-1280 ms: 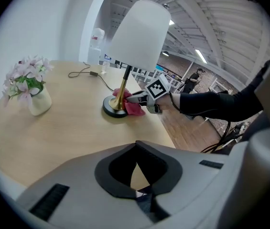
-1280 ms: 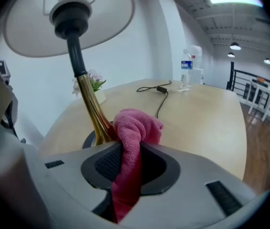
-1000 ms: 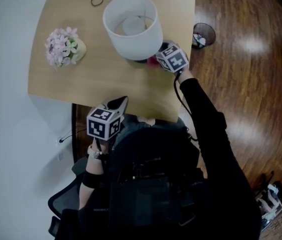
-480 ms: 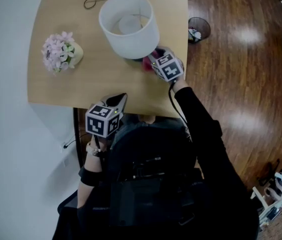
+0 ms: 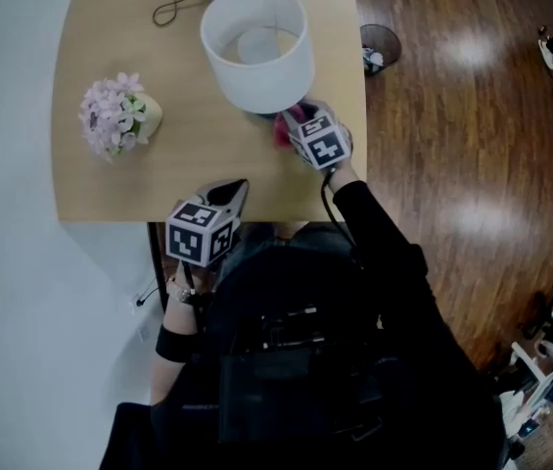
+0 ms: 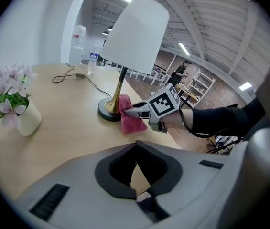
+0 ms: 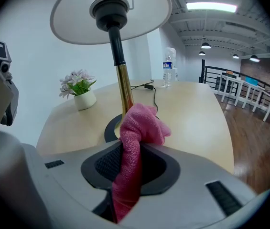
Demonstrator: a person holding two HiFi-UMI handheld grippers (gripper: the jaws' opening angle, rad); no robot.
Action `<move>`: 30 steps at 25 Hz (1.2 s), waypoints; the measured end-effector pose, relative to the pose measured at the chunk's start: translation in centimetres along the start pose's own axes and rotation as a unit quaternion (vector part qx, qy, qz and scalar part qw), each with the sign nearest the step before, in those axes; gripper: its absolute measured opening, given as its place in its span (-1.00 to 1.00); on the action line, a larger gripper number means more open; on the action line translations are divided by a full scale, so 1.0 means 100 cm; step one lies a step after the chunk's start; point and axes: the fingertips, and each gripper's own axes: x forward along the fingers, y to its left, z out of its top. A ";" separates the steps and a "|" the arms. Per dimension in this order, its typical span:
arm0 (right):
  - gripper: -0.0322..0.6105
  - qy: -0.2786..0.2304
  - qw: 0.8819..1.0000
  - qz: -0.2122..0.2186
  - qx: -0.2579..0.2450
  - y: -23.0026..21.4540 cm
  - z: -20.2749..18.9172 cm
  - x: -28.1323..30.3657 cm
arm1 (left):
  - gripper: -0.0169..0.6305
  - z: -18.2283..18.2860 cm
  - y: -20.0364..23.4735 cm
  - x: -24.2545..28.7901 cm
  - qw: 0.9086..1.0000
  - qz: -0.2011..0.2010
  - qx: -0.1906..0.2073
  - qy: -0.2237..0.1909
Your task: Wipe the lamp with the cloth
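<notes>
Head view: the table [image 5: 110, 184] carries the lamp [image 5: 256, 52]. The right gripper [image 5: 291, 125] is clamped on the pink cloth [image 7: 135, 137], pressed against the lamp stem at its base. The left gripper [image 5: 229, 196], jaws together and empty, hangs over the table's near edge.

1. The lamp's shade [image 6: 137, 35] looks matt white and smooth — cloth or plastic, I cannot tell. Its stem [image 7: 124, 87] is glossy brass-coloured metal, and the base [image 6: 102, 113] is dark with a dull sheen.
2. The cloth [image 7: 137, 132] is pink, a soft looped weave with a fuzzy, rough face.
3. The table [image 5: 110, 179] has a pale wood-grain top, smooth and matt.
4. The floor [image 5: 472, 164] is dark wooden boards — glossy enough to mirror the lights.
5. The right gripper [image 7: 132, 147] and left gripper [image 6: 135, 144] have matt grey plastic shells. The right one's pads [image 7: 107, 165] are black and finely ribbed.
6. The vase [image 6: 27, 120] is cream and matt.
</notes>
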 end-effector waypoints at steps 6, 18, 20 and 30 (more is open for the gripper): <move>-0.61 0.000 0.999 -0.031 0.017 0.011 -0.001 0.002 | -0.97 -0.002 0.017 -0.007 1.000 -0.014 0.016 0.005; -0.61 0.000 0.996 -0.078 0.042 0.037 0.007 0.013 | -0.97 -0.007 0.041 -0.024 0.999 -0.033 0.041 0.006; -0.61 0.000 0.996 -0.081 0.041 0.041 0.010 0.015 | -0.97 -0.008 0.045 -0.028 0.999 -0.034 0.042 0.006; -0.61 -0.005 0.994 -0.104 0.046 0.057 0.028 0.036 | -0.97 -0.017 0.071 -0.044 0.999 -0.022 0.033 0.002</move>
